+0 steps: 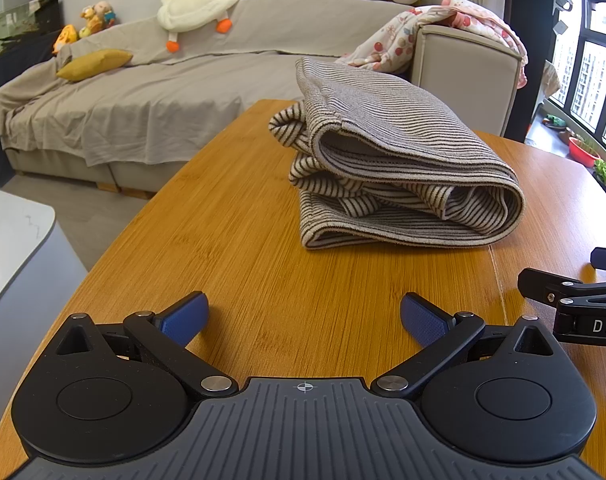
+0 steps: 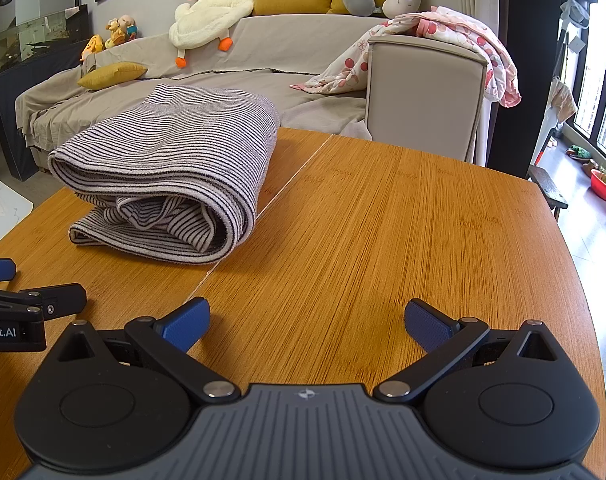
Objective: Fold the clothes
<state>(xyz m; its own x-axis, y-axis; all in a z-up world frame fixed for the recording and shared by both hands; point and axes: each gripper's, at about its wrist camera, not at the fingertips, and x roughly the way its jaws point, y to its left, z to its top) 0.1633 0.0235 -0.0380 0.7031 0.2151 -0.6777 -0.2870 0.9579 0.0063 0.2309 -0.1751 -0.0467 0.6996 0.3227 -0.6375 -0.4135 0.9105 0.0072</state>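
Observation:
A grey and black striped garment (image 1: 399, 168) lies folded in a thick bundle on the wooden table (image 1: 243, 264). It also shows in the right wrist view (image 2: 171, 168), at the left. My left gripper (image 1: 305, 316) is open and empty, held low over the table a short way in front of the bundle. My right gripper (image 2: 307, 320) is open and empty, over bare table to the right of the bundle. Each gripper shows at the edge of the other's view.
A grey sofa (image 1: 143, 92) with a plush goose (image 1: 203, 0), cushions and a floral blanket (image 2: 443, 40) stands behind the table. A white counter (image 1: 11, 236) is at the left. Windows and plant pots (image 2: 605, 184) are at the right.

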